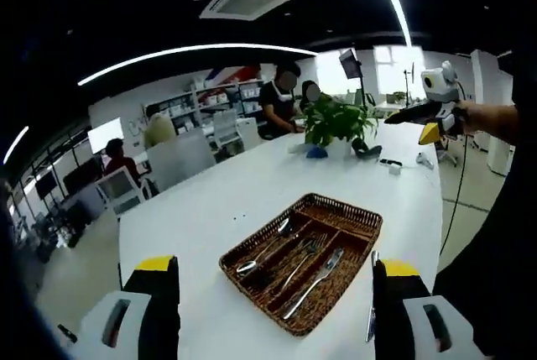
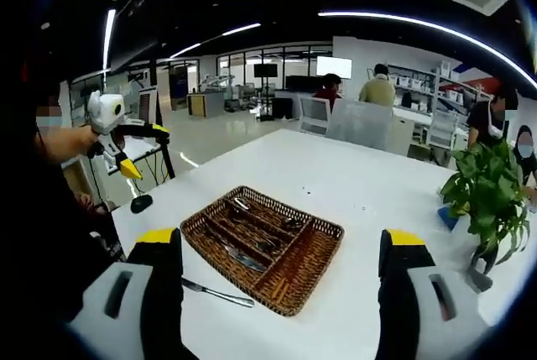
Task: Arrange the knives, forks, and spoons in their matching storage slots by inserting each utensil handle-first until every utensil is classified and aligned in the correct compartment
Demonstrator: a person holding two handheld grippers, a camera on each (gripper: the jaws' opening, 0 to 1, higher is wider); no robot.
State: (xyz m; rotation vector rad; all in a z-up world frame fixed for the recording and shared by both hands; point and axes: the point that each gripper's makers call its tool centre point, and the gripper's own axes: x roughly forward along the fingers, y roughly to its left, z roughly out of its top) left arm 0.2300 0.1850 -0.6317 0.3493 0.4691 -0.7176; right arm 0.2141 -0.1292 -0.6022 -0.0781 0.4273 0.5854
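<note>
Here the wicker tray point(image 1: 352, 219) sits in the middle of the white desk point(image 1: 252, 192), with a potted plant point(image 1: 337, 123) well beyond it at the desk's far end and people at workstations behind. A single knife point(image 2: 218, 294) lies on the desk just beside the tray's long edge, apart from it. Inside the tray, spoons point(image 1: 267, 253) and forks point(image 1: 312, 274) lie in its long compartments; which slot holds which is hard to tell. Left claw point(image 1: 275, 293) spread wide and empty, above the desk near the tray. Right claw point(image 2: 281, 280) likewise spread, nothing between its jaws.
</note>
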